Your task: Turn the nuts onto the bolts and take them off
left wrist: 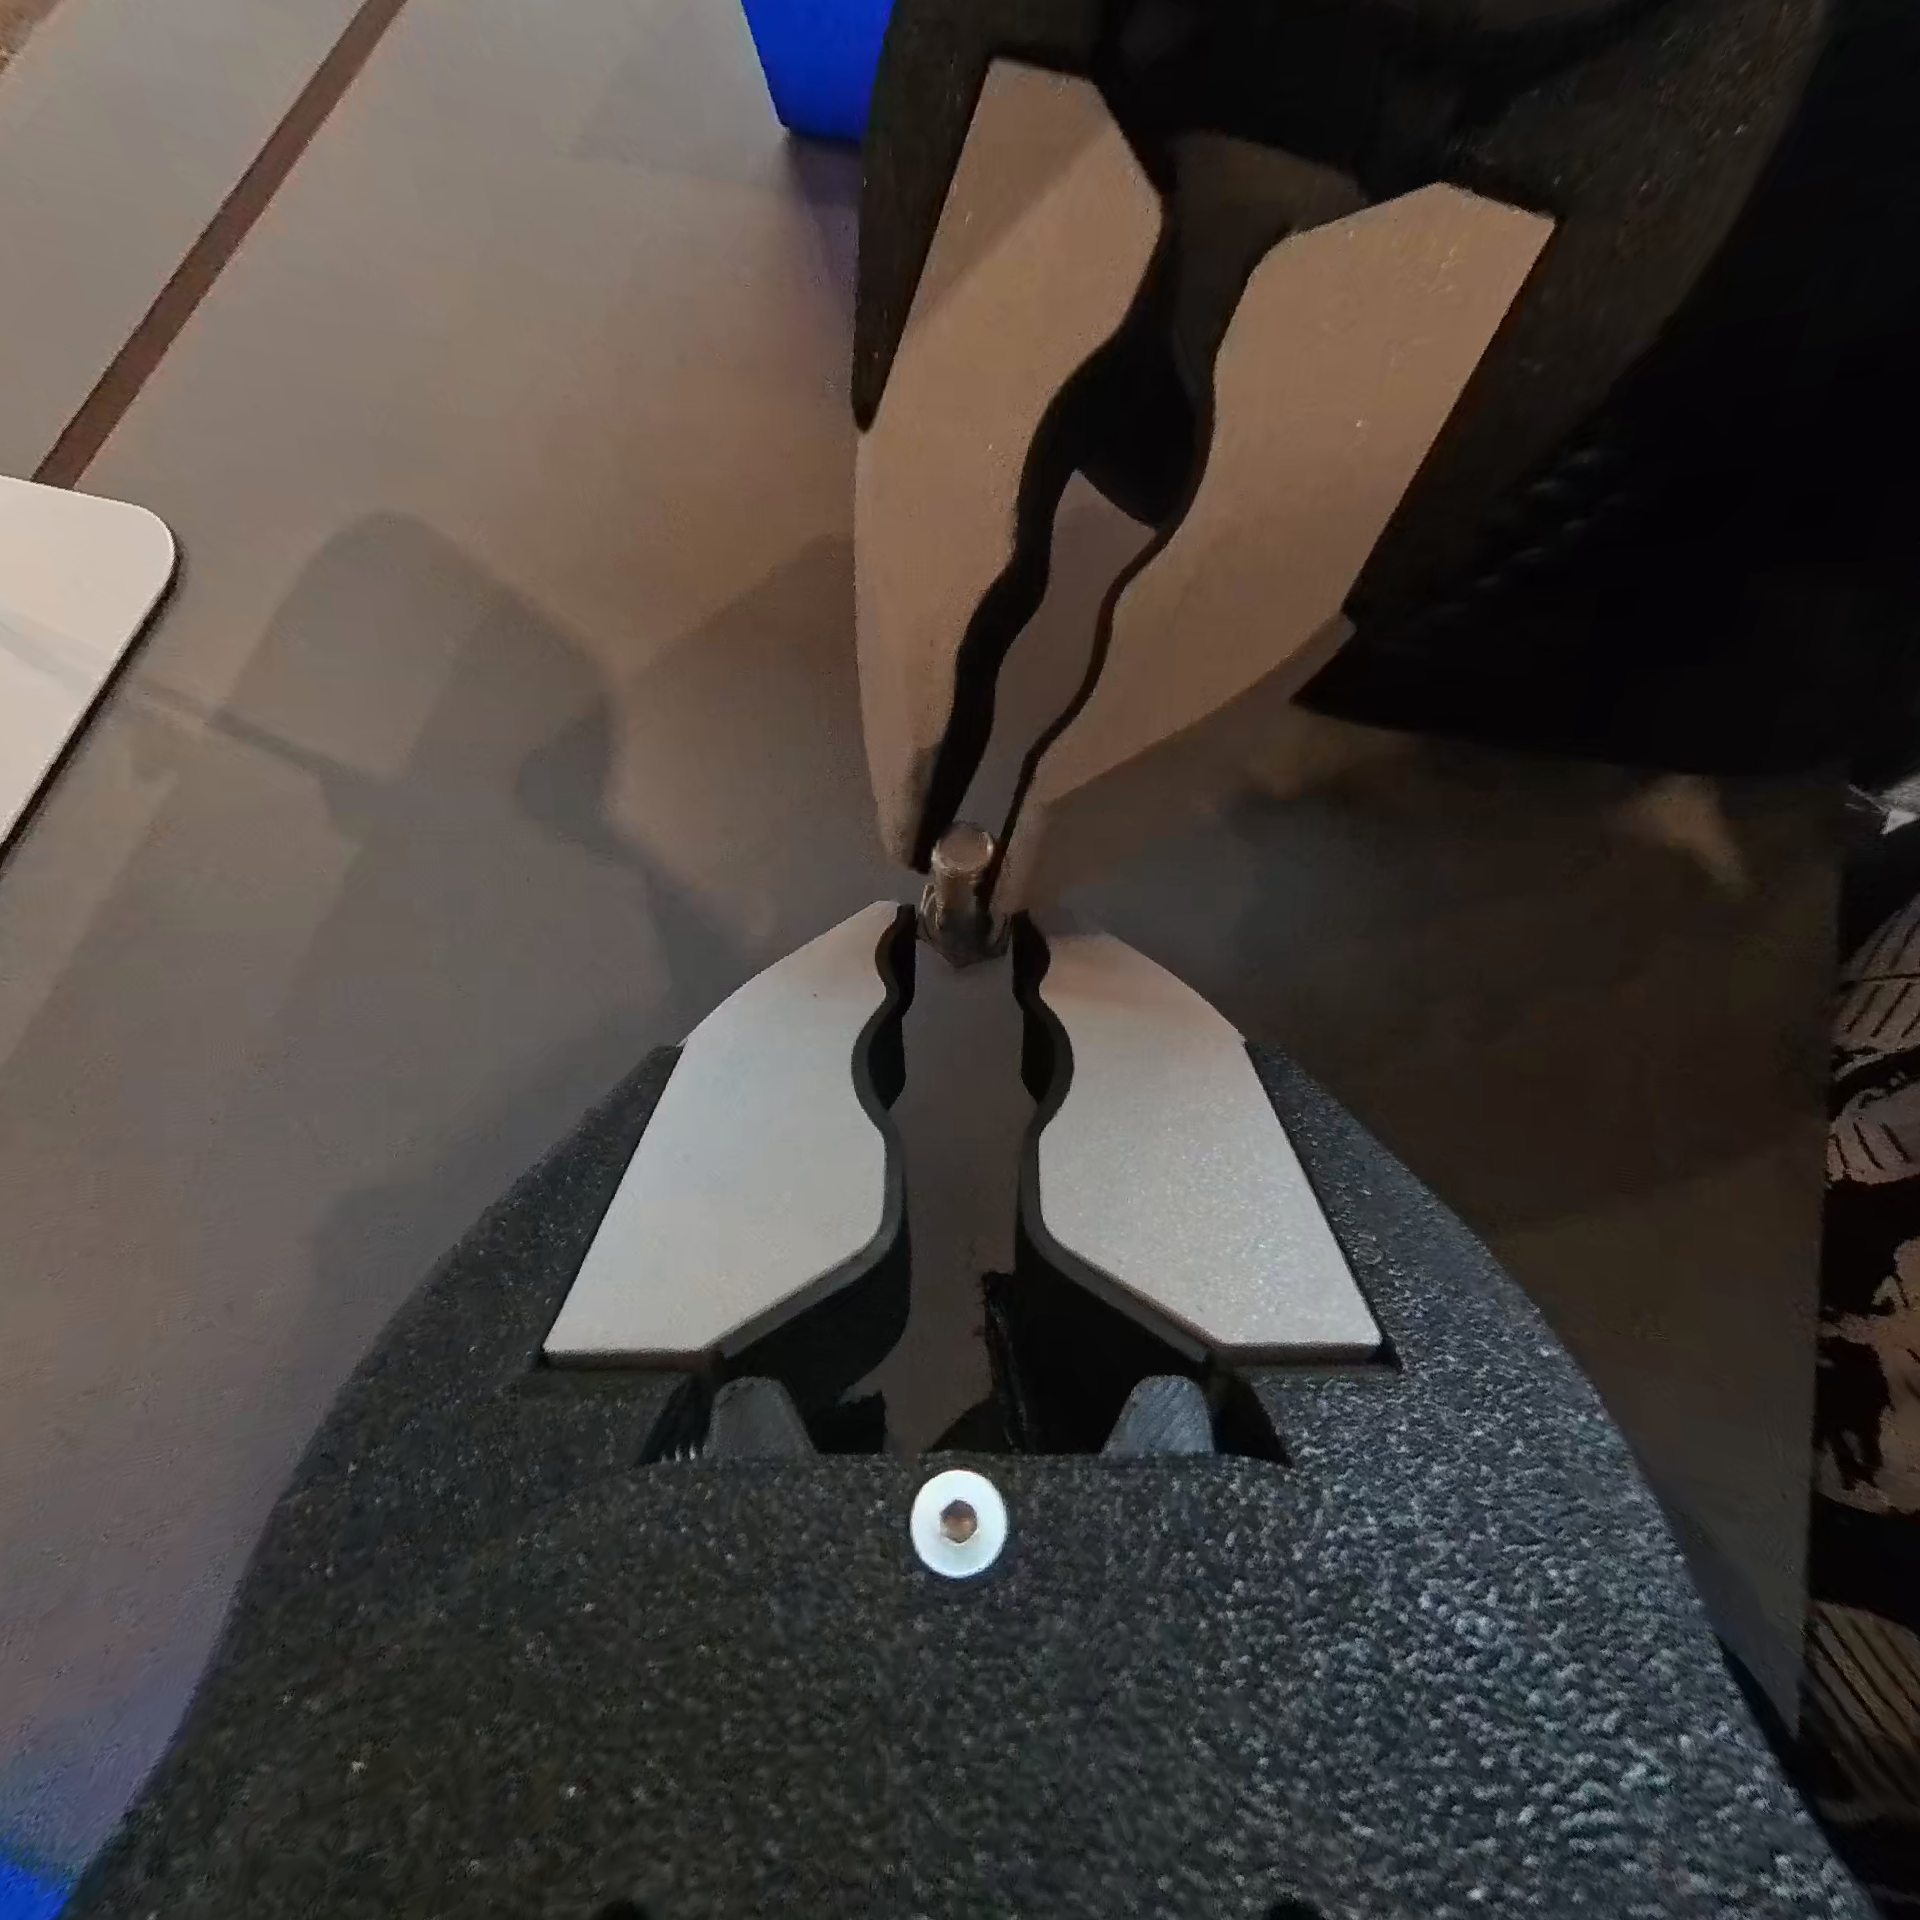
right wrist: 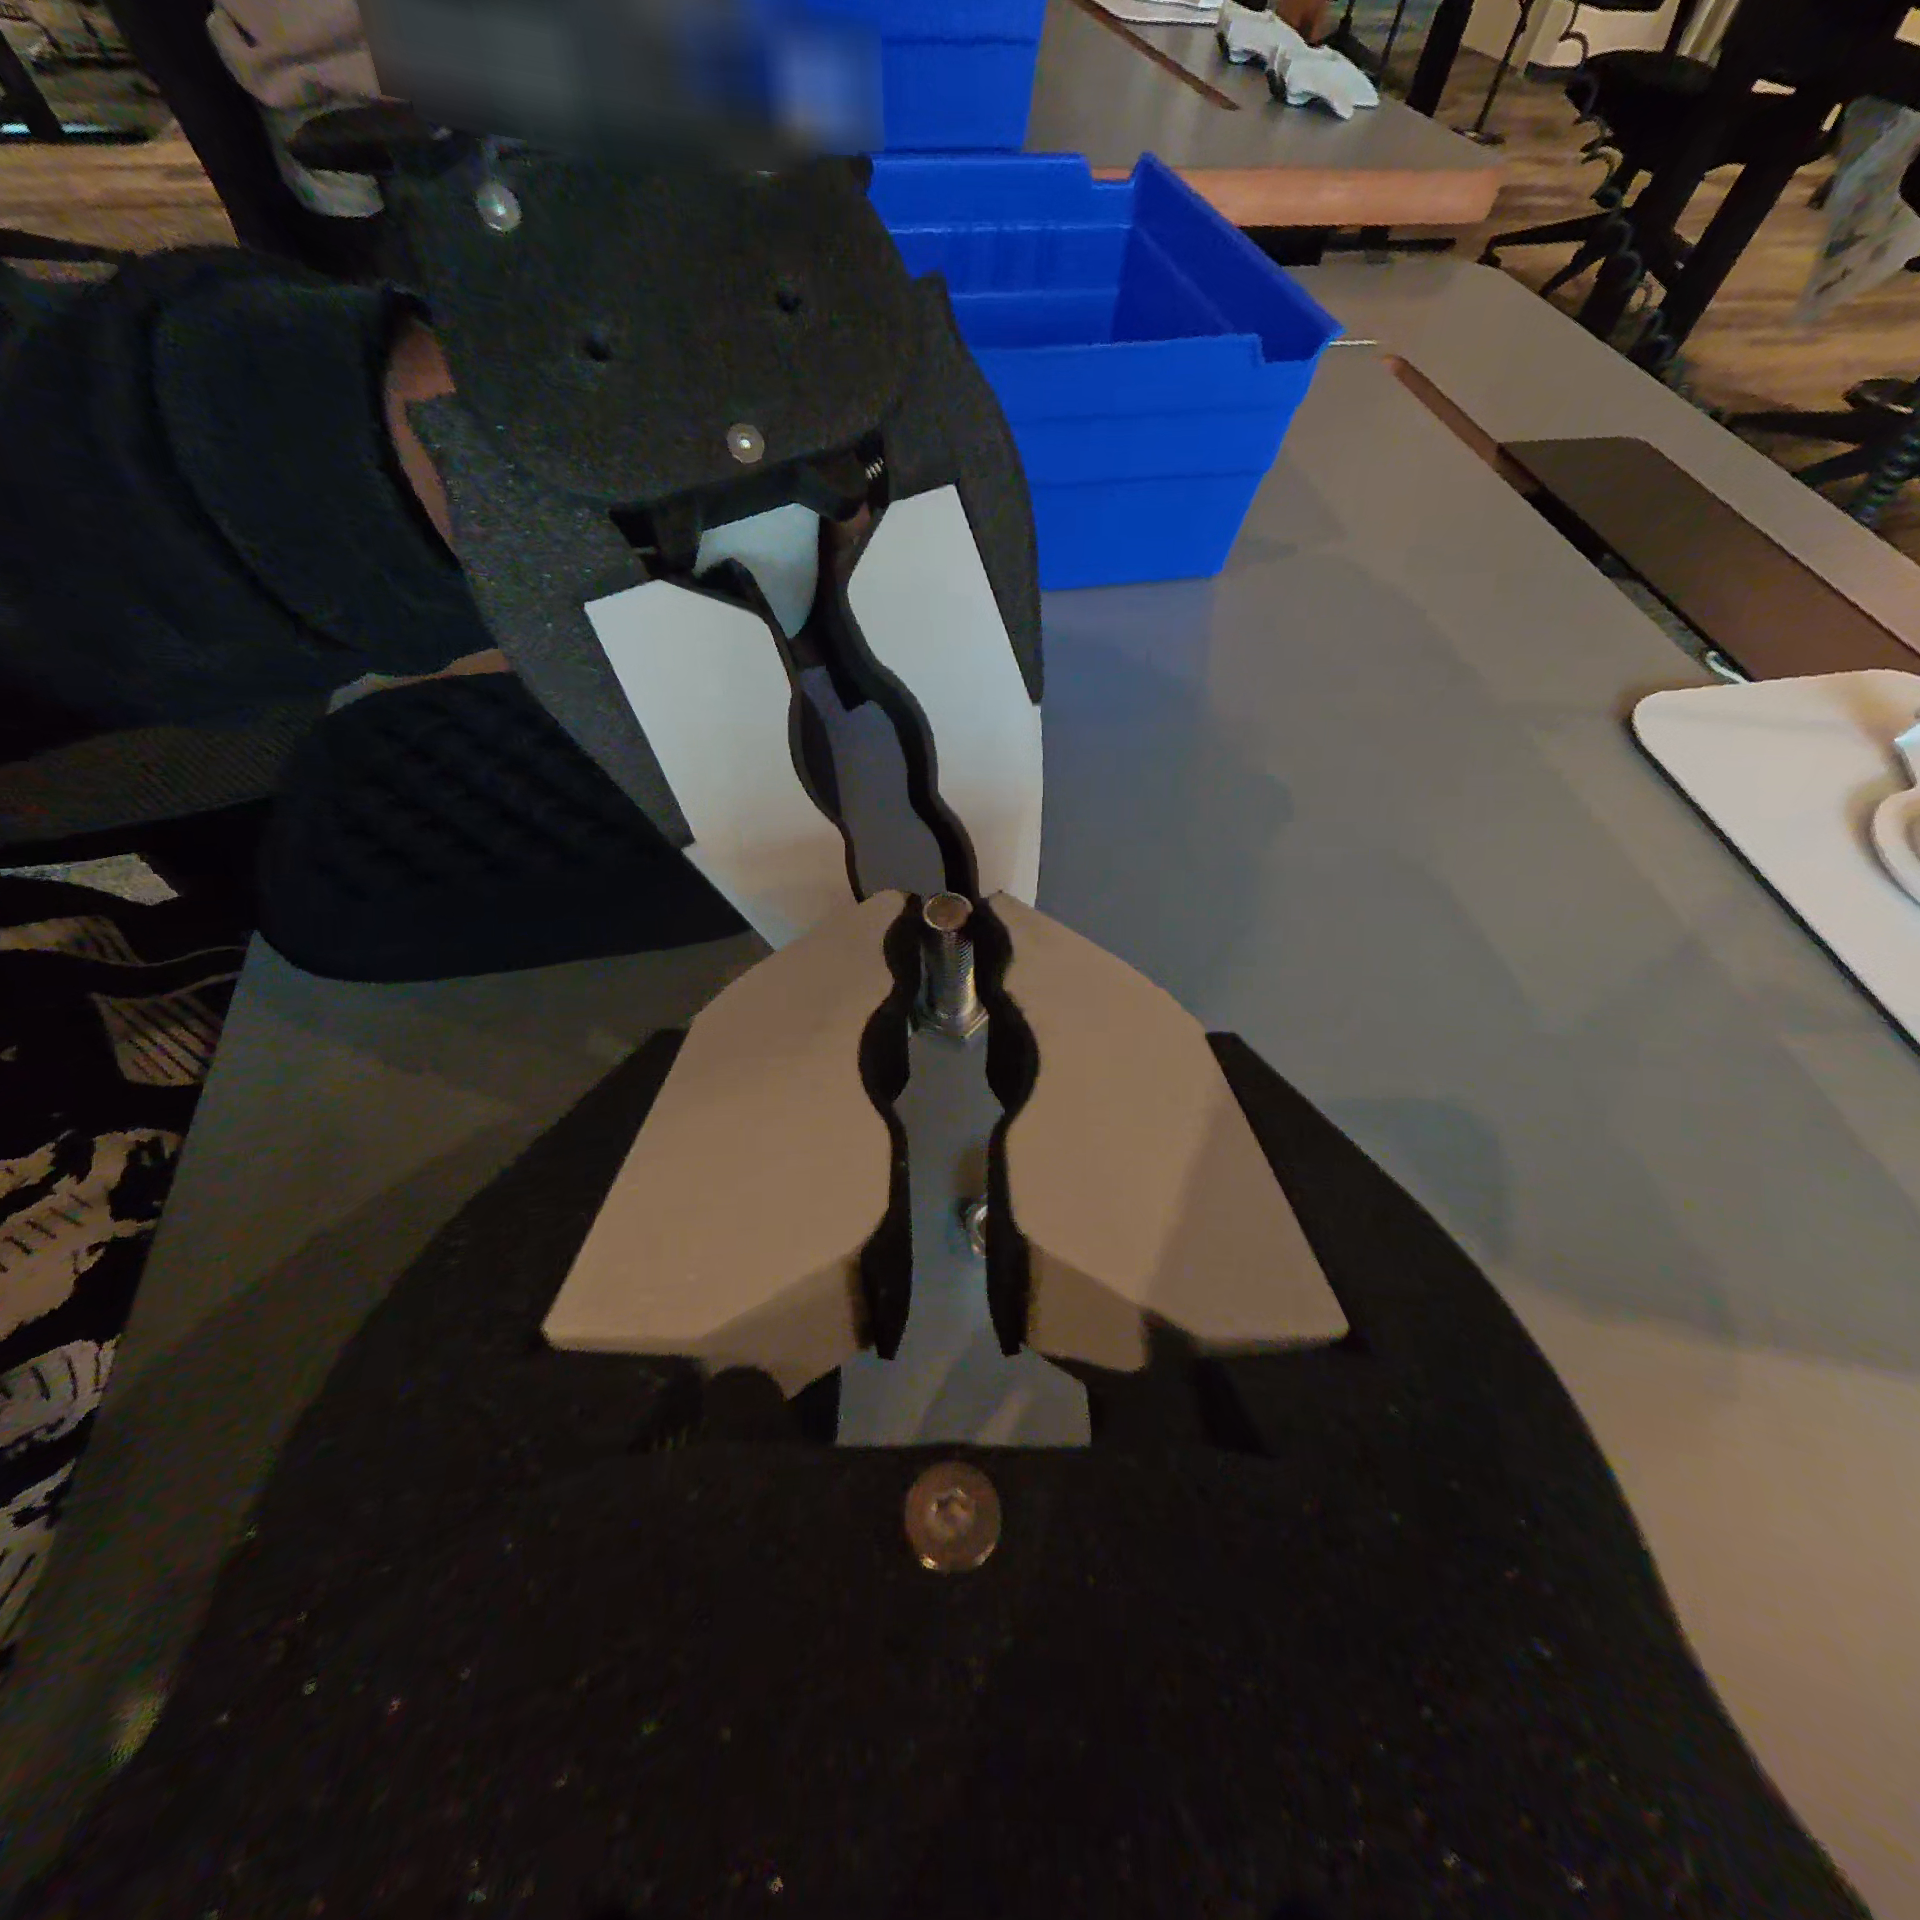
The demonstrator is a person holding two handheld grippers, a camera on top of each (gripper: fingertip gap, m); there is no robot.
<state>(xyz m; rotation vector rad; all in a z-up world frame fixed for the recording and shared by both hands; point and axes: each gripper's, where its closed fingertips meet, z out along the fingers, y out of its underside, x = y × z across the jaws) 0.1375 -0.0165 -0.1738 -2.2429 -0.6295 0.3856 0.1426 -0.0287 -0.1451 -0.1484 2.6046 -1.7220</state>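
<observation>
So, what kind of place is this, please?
Probably an office or a lab workroom, though this is a guess. Long grey tables stand in rows, a blue bin sits on one, and chair bases stand on a wood floor behind.

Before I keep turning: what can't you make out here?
- Left wrist view: hex piece on the bolt, nut or head unclear, squeezed between left gripper tips.
- Right wrist view: small nut on the table, half behind the right gripper.
- Right wrist view: bottom of the blue bin, behind its walls.
</observation>
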